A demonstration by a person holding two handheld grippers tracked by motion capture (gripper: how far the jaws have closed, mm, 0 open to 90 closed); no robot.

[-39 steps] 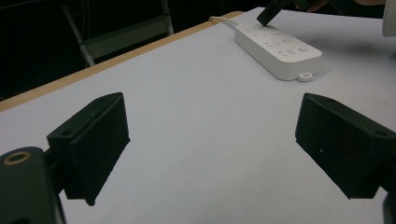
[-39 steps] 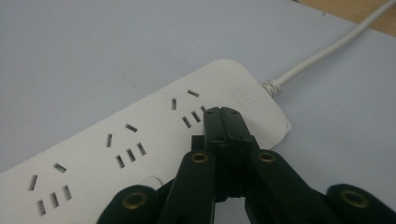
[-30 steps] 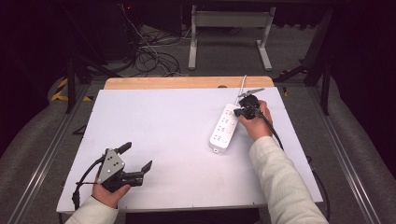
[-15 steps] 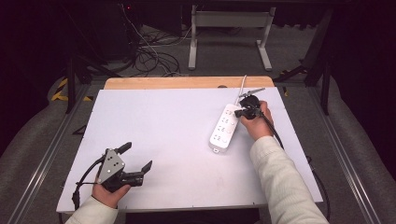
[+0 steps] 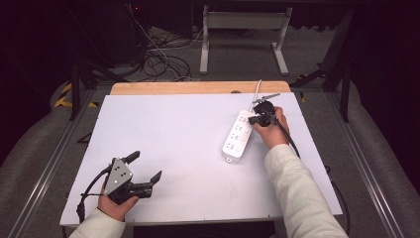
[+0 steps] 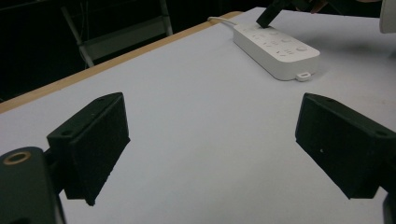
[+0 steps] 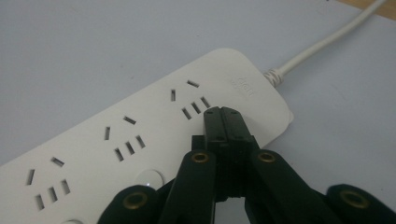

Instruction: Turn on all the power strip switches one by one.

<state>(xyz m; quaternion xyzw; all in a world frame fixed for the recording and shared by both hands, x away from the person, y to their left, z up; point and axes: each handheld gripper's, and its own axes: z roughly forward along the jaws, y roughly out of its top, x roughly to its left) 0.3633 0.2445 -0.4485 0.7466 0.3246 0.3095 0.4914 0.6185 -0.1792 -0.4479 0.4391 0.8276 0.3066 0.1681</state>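
A white power strip (image 5: 238, 136) lies on the right half of the white table (image 5: 188, 148), its cord (image 5: 257, 90) running off toward the far edge. My right gripper (image 5: 256, 118) hovers at the strip's far end. In the right gripper view its jaws are pressed together, nothing between them, with the tips (image 7: 222, 113) over the power strip (image 7: 140, 135) beside the last socket near the cord (image 7: 322, 44). My left gripper (image 5: 147, 166) rests at the near left of the table, jaws wide apart and empty. From the left gripper view the power strip (image 6: 278, 44) lies far ahead.
A wooden strip (image 5: 198, 88) borders the table's far edge. Beyond it stand a metal stand (image 5: 242, 29) and loose cables (image 5: 163, 54) on the floor. Metal rails (image 5: 54, 163) run along both sides of the table.
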